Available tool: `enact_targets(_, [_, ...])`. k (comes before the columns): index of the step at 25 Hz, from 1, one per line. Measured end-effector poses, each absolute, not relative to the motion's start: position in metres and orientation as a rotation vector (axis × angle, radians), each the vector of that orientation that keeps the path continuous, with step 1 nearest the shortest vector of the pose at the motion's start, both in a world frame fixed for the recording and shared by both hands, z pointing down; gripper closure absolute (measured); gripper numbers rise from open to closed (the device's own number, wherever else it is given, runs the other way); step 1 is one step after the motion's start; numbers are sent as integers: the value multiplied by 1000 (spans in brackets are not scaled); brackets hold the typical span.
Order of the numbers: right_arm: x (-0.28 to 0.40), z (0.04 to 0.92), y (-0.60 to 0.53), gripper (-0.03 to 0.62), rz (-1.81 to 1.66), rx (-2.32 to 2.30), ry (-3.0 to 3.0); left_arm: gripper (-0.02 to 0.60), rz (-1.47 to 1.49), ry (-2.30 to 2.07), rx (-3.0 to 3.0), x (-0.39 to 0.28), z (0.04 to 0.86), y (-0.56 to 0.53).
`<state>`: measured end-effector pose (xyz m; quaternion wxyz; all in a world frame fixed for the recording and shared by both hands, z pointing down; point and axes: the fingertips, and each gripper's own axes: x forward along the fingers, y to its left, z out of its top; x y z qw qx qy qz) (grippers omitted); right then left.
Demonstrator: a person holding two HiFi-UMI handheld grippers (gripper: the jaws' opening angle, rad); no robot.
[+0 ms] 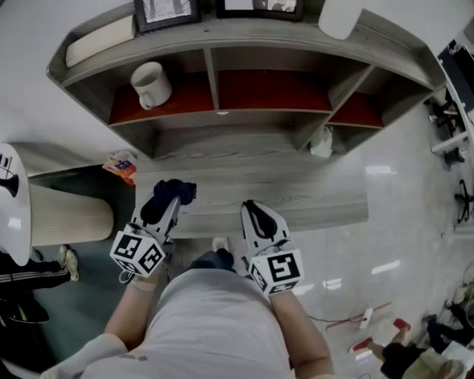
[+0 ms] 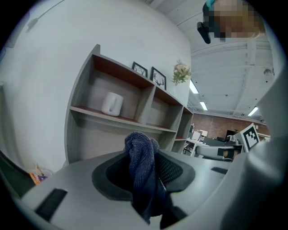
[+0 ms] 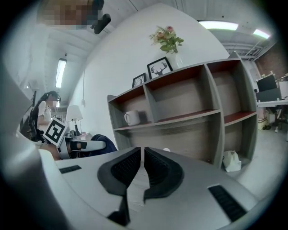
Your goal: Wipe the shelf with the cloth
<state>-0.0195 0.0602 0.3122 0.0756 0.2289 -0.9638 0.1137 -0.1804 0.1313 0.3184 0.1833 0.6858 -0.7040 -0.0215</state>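
Observation:
The grey shelf unit [image 1: 244,111] with reddish boards stands in front of me, its low front ledge [image 1: 296,196] nearest. My left gripper [image 1: 166,204] is shut on a dark blue cloth [image 1: 170,192] over the ledge's left end. In the left gripper view the cloth [image 2: 142,167] bunches up between the jaws and hangs down, with the shelf [image 2: 121,120] beyond. My right gripper [image 1: 253,214] hovers over the middle of the ledge. Its jaws [image 3: 142,162] are shut with nothing between them.
A white mug [image 1: 151,84] stands in the upper left compartment. A crumpled white thing [image 1: 321,141] lies in the lower right one. Picture frames [image 1: 167,11] and a flower vase [image 3: 168,39] sit on top. A lamp shade [image 1: 63,216] and a snack packet [image 1: 121,166] are at the left.

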Motion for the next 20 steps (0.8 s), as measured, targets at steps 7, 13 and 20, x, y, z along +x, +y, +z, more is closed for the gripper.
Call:
enact_targets(7, [-82, 317, 55, 559, 335, 605, -2877, 431, -59, -2034, 1892, -238, 332, 112])
enact_targets(13, [-109, 321, 44, 559, 327, 575, -2862, 431, -66, -2149, 1833, -276, 344, 93])
enact_targets(20, [-123, 335, 29, 559, 456, 565, -2835, 431, -57, -2370, 1756, -319, 356, 64])
